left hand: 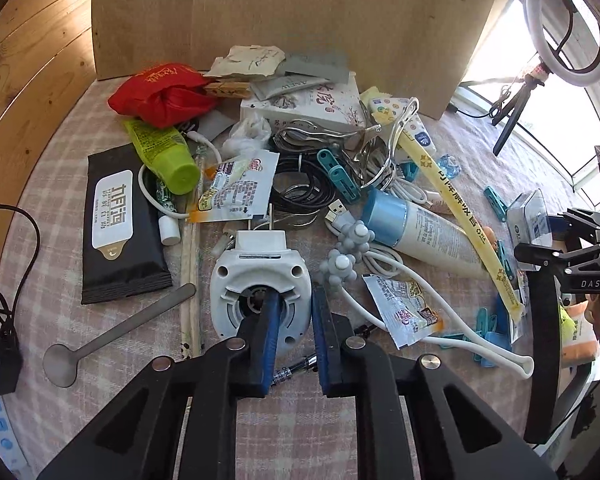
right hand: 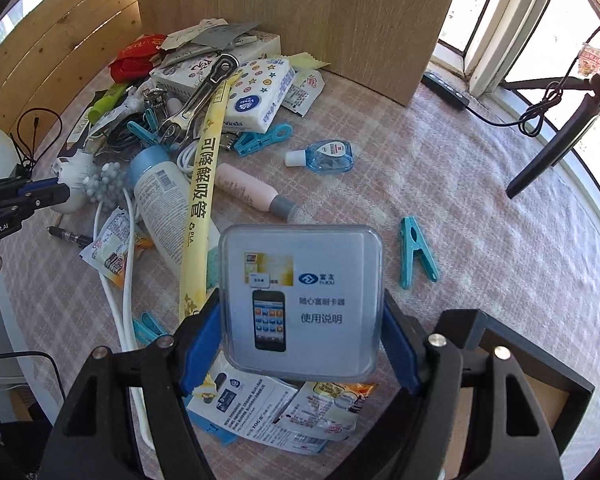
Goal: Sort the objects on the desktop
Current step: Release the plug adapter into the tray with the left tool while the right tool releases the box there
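A heap of desktop clutter covers the checked tablecloth (left hand: 284, 432). My left gripper (left hand: 294, 320) is shut on the rim of a white plug-in device (left hand: 260, 280); one finger sits inside its round opening, the other outside its right wall. My right gripper (right hand: 300, 320) is shut on a clear plastic card-reader box (right hand: 300, 300) and holds it above the table. The box also shows at the right in the left wrist view (left hand: 528, 220). The left gripper shows at the left edge of the right wrist view (right hand: 32, 196).
Nearby lie a black wipes pack (left hand: 120, 224), a metal spoon (left hand: 112, 336), a green tube (left hand: 164, 152), a white lotion bottle (left hand: 428, 236), a yellow straw sleeve (right hand: 204, 184), teal clothes pegs (right hand: 414, 252), a blue dropper bottle (right hand: 328, 156) and a wooden panel (right hand: 300, 12) behind.
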`<state>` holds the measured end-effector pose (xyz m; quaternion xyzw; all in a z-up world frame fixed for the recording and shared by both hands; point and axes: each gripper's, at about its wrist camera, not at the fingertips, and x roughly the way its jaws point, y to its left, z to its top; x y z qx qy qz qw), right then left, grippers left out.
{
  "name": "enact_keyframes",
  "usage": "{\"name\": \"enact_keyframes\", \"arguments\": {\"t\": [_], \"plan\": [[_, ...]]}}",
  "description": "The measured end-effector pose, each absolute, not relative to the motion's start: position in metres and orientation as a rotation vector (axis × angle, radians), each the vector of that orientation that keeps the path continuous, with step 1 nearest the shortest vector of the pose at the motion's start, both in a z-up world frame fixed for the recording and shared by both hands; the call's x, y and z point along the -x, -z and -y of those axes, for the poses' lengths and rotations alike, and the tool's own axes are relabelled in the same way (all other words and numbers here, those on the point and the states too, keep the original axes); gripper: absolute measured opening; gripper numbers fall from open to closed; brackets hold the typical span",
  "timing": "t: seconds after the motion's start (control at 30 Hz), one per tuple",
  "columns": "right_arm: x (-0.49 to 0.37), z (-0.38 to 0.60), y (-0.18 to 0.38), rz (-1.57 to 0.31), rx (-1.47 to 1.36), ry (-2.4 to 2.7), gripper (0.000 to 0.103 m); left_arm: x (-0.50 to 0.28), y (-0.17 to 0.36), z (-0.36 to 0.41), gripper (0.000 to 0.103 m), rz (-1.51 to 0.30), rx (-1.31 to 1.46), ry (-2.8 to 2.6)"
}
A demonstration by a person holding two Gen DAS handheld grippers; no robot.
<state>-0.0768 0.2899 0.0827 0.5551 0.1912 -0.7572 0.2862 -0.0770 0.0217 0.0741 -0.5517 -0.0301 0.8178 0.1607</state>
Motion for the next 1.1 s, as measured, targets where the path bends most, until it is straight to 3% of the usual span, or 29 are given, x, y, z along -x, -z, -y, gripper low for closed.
{"name": "enact_keyframes", "arguments": {"t": [0.23,0.5,0.83,1.1], "plan": [[0.078,-0.310,-0.096,-0.443,-1.504,2.091,0.071,0.068,-0.111,-0.054,0.015,0.014,1.474,-2.308],[0.082,-0.385,-0.114,-0.361,-1.566,2.218,0.071,0.044,-0.144,-0.164,0.015,-0.112,1.328,-2.119],[0.082,-0.520,-0.118,-0.200,-1.711,2.397,0.071,-0.002,-0.144,-0.325,0.015,-0.225,1.238,-1.847],[0.090,-0.604,-0.109,-0.062,-1.838,2.497,0.071,-0.029,-0.122,-0.408,0.015,-0.333,1.248,-1.740]]}}
